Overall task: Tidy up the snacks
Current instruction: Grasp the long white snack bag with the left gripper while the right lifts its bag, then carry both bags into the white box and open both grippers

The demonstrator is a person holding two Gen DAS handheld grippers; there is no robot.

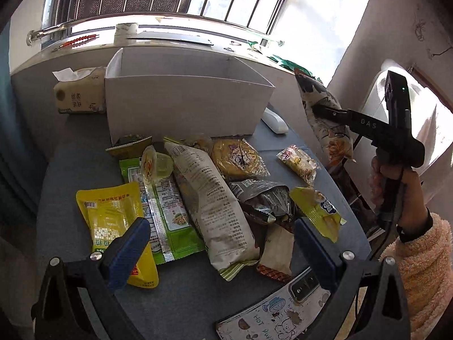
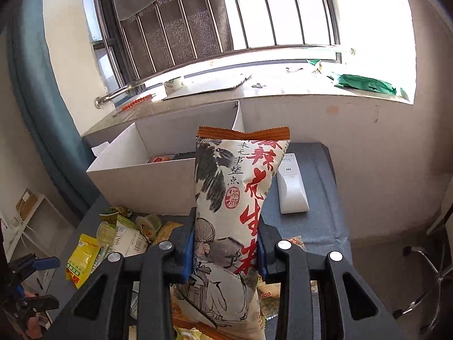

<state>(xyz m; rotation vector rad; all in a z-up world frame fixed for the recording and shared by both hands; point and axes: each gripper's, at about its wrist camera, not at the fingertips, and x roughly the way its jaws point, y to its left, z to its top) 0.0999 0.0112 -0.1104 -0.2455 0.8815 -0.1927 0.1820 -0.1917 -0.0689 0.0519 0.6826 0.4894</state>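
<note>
Peanut bag [image 2: 226, 212]: light, crinkly, slippery; my right gripper [image 2: 225, 250] fingers pinch its middle, left gripper [image 1: 223, 243] fingers wide.

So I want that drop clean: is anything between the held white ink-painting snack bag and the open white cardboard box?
Nothing visible. The right gripper holds the white ink-painting snack bag upright in front of the white cardboard box, whose open top shows a few items low inside.

Left gripper [image 1: 220, 243] spread wide above snack packets [image 1: 209, 198], white box [image 1: 187, 104] set behind, peanut bag [image 1: 325, 119] seemingly clamped by right gripper [image 1: 320, 110]
</note>
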